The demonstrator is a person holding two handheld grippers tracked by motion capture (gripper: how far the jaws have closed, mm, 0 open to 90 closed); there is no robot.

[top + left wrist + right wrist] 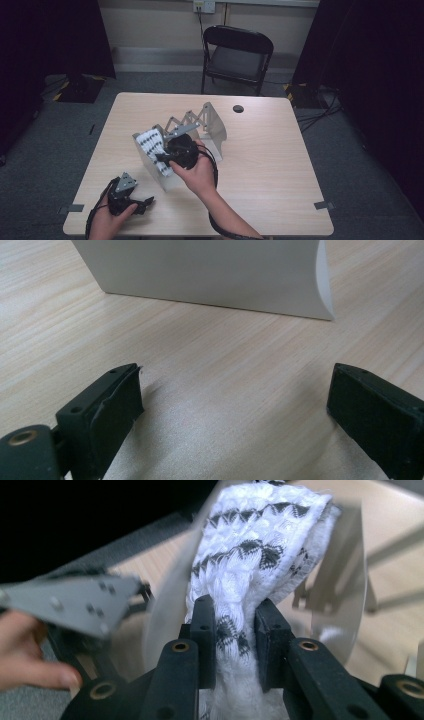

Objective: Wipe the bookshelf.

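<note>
A white knitted cloth (pixel 149 142) with black patterning sits at the near-left end of a grey metal folding rack (pixel 211 121) in the middle of the table. My right gripper (pixel 163 158) is shut on this cloth; in the right gripper view its jaws pinch the cloth (pixel 255 545) between the pads, right gripper (pixel 235 630). Blurred rack plates (pixel 340 580) stand either side of it. My left gripper (pixel 145 204) rests at the table's near-left corner, open and holding nothing (pixel 235 400), facing a white rack plate (pixel 210 275).
The wooden table (pixel 280 165) has a round cable hole (pixel 238 108) at the back. A black folding chair (pixel 237 50) stands behind it. The left gripper's grey plate (pixel 70 602) and a hand (pixel 30 650) appear in the right gripper view.
</note>
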